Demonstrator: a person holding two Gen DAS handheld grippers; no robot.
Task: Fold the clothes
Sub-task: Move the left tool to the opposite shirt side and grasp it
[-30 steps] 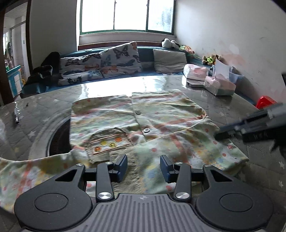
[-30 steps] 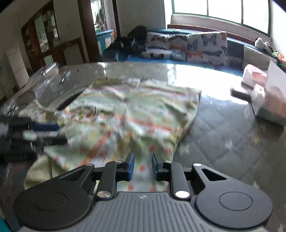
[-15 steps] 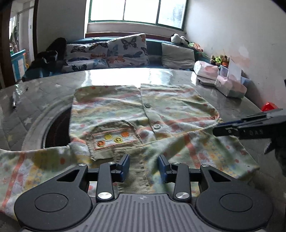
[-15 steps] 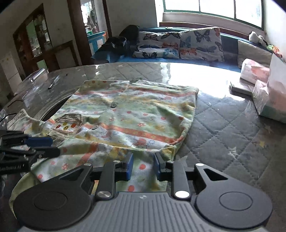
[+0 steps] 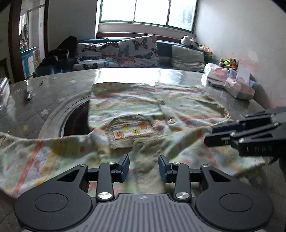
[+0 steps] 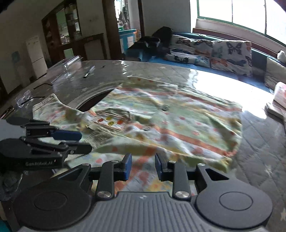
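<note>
A: Pale green printed shirt (image 5: 146,114), spots and orange stripes, lies spread flat on the quilted grey bench (image 5: 53,92). Button placket runs down the middle, chest pocket (image 5: 131,130) with coloured dots faces up. Right?

B: Yes. One sleeve (image 5: 35,153) stretches out to the left in the left wrist view, partly over the round dark opening (image 5: 76,117) in the bench. Near edge is rumpled and blurred.

A: Left claw (image 5: 143,167)?

B: Fingers spread apart, low over the ribbed collar area at the near edge. Cloth sits under the gap, nothing pinched. Can't tell if the tips touch the fabric.

A: Right claw (image 6: 143,166)?

B: Also spread, over the near hem on the shirt's right side, nothing gripped. In its own view the left claw shows at the left edge, beside the pocket. In the left view the right claw (image 5: 211,137) shows at the right edge, over the other sleeve.

A: Surroundings?

B: Pen (image 6: 88,71) on the far left of the bench, well apart from the shirt. Tissue packs (image 5: 239,87) at the right by the wall. Butterfly cushions (image 5: 135,51) on the blue sofa behind, window (image 5: 146,10) above.
</note>
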